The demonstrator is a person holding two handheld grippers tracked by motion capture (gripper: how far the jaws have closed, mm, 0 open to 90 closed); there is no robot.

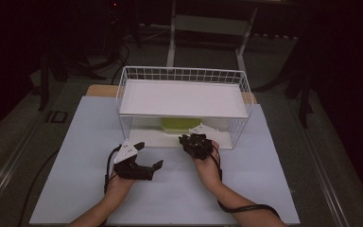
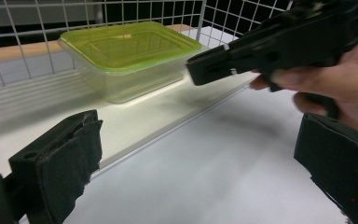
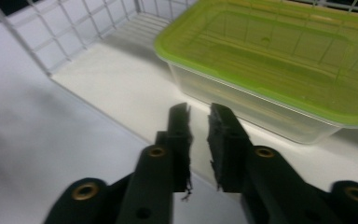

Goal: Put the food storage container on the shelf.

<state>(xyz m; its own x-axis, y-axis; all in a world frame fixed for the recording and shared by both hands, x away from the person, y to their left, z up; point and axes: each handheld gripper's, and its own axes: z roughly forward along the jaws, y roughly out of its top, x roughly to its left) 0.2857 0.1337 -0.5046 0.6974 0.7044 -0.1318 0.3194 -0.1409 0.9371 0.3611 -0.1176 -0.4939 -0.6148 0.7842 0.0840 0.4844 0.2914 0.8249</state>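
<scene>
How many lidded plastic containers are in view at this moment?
1. The green-lidded container sits on the lower shelf of the white wire rack, just beyond the right gripper. The upper shelf may hide others behind it.

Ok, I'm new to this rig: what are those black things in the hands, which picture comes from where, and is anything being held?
A person holds a black two-jaw gripper in each hand. The high view looks down on the table; the other two pictures come from cameras riding on each gripper. On the table stands a white wire rack with a shelf. Under it sits a clear container with a green lid. The left gripper rests in front of the rack, jaws wide apart, holding nothing. The right gripper points at the container, its jaws a narrow gap apart with nothing between them.
</scene>
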